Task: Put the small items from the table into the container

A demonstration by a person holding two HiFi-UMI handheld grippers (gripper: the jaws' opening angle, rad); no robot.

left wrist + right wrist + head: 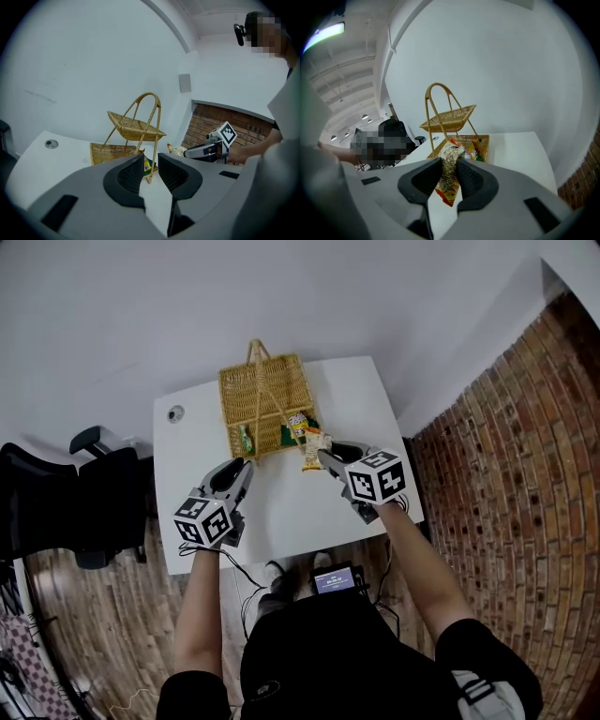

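A two-tier wicker basket (pixel 267 395) with a tall handle stands at the far side of the white table (pixel 192 460). Its lower tray holds a yellow packet (pixel 298 424) and a green item (pixel 246 439). My right gripper (pixel 324 457) is shut on a printed snack packet (pixel 312 450), held in the air just in front of the basket. In the right gripper view the packet (pixel 446 190) hangs between the jaws (pixel 449 166), with the basket (pixel 450 119) beyond. My left gripper (pixel 244 467) is open and empty near the basket's front left; its jaws (pixel 151 164) frame the basket (pixel 133 126).
A black office chair (pixel 56 502) stands left of the table. A round grommet (pixel 175 413) sits in the table's far left corner. A brick wall (pixel 506 456) runs along the right. A small screen device (pixel 335 579) is at the person's waist.
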